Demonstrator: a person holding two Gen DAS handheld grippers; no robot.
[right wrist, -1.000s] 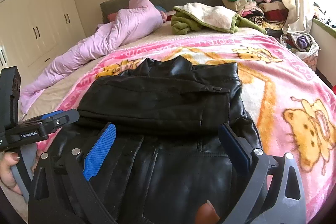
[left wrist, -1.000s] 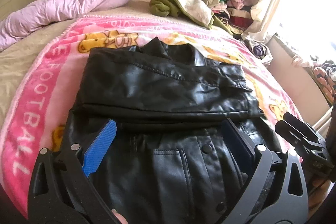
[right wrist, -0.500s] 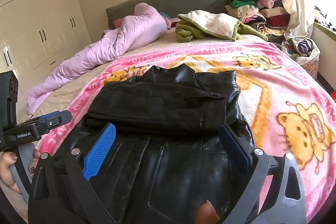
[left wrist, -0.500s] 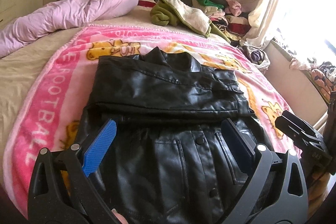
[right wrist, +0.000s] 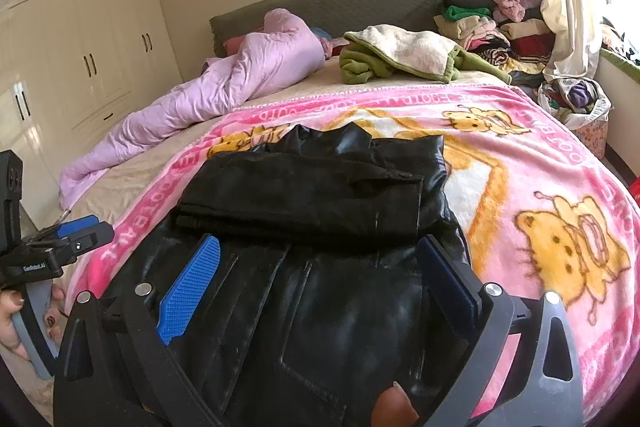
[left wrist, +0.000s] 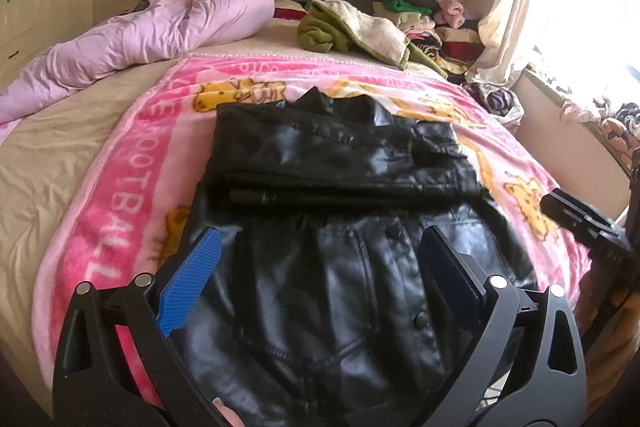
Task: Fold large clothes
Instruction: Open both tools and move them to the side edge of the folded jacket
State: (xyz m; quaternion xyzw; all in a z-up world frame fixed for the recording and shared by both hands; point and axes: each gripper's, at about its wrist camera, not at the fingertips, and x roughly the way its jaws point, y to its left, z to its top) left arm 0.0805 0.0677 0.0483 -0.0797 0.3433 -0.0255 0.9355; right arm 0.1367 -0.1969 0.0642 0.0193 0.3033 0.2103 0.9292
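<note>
A black leather jacket (left wrist: 340,187) lies flat on a pink cartoon blanket (left wrist: 120,187) on the bed, its sleeves folded across the chest. It also shows in the right wrist view (right wrist: 320,211). My left gripper (left wrist: 320,255) is open and empty above the jacket's lower left part. My right gripper (right wrist: 320,259) is open and empty above the lower right part. Each gripper shows at the edge of the other's view: the right gripper (left wrist: 580,223) and the left gripper (right wrist: 68,239).
A lilac duvet (left wrist: 160,23) lies bunched at the head of the bed. A green and cream garment (right wrist: 404,55) lies near a stack of folded clothes (right wrist: 492,23). A basket of clothes (right wrist: 576,103) stands by the curtain. Wardrobes (right wrist: 80,59) line the left wall.
Both grippers have pulled back and up from the jacket, so more of the bed shows. Both stay open. The jacket has not moved.
</note>
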